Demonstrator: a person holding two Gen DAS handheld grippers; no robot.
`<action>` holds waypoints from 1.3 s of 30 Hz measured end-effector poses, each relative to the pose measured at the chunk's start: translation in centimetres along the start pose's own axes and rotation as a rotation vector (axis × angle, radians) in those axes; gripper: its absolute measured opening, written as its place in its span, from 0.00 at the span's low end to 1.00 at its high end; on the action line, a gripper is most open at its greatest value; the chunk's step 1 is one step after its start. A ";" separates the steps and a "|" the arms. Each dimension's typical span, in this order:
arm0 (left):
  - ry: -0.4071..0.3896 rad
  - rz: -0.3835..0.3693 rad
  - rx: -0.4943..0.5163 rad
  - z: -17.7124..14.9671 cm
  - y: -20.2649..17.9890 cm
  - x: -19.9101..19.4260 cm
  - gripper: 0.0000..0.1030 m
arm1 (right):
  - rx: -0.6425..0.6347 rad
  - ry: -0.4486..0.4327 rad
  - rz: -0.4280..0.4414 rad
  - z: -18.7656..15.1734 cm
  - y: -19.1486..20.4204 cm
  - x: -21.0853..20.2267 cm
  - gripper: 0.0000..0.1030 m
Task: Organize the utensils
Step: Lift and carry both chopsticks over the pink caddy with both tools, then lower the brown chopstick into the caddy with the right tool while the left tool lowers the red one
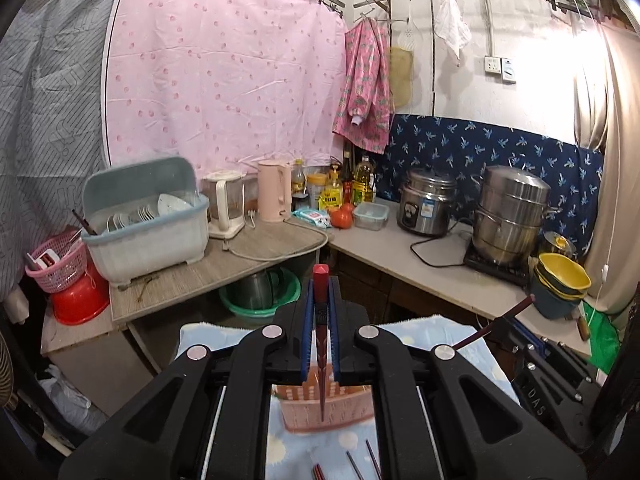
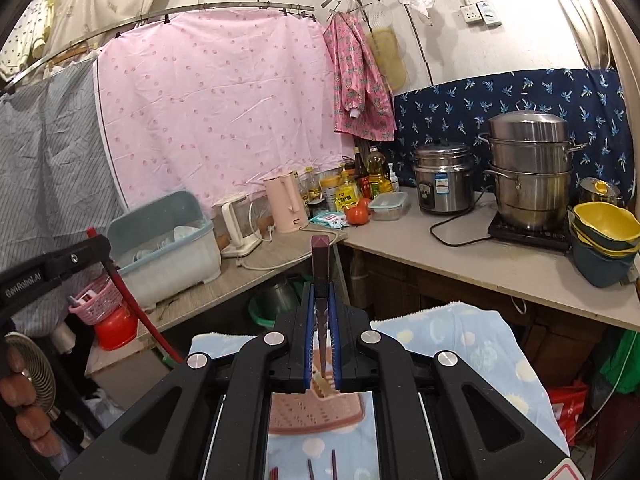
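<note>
My left gripper (image 1: 320, 312) is shut on a red chopstick (image 1: 321, 280), held upright with its thin tip hanging over a pink slotted utensil holder (image 1: 328, 410) on a blue towel (image 1: 440, 332). My right gripper (image 2: 320, 312) is shut on a dark maroon chopstick (image 2: 320, 252), its tip over the same pink holder (image 2: 316, 412). Loose chopsticks (image 1: 360, 464) lie on the towel in front of the holder; they also show in the right wrist view (image 2: 320, 466). The right gripper and its chopstick (image 1: 512, 312) show at the right of the left wrist view.
A dish rack (image 1: 148, 220) with plates, kettles (image 1: 274, 190), bottles, tomatoes (image 1: 342, 216), a rice cooker (image 1: 428, 204), a steel steamer (image 1: 512, 216) and stacked bowls (image 1: 562, 284) stand on the L-shaped counter (image 1: 400, 248). A pink basket (image 1: 56, 264) and red basin sit at left.
</note>
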State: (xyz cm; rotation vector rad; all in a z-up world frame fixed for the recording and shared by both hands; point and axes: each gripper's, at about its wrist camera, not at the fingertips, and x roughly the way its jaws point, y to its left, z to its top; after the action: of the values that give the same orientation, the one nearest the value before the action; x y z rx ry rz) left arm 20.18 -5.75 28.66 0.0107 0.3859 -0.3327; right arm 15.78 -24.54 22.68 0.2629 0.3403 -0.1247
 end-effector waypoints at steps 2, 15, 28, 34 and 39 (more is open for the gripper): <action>-0.008 0.004 0.000 0.6 0.2 1.0 0.07 | 0.009 0.006 0.001 0.2 -0.1 1.1 0.07; 0.073 0.052 -0.018 -1.8 2.0 6.8 0.07 | 0.013 0.113 -0.017 -2.8 -0.5 6.9 0.07; 0.177 0.067 -0.044 -5.6 3.3 10.8 0.07 | -0.012 0.188 -0.052 -5.5 -0.4 9.9 0.07; 0.208 0.068 -0.057 -6.7 3.6 11.6 0.07 | -0.031 0.189 -0.070 -5.7 0.0 10.5 0.07; 0.224 0.082 -0.061 -7.4 3.6 12.2 0.08 | -0.043 0.195 -0.083 -5.5 0.4 11.1 0.08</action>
State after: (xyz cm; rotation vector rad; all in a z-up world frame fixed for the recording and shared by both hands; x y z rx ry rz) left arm 29.23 -5.70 17.07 0.0046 0.6158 -0.2390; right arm 24.47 -23.47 13.92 0.2186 0.5471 -0.1734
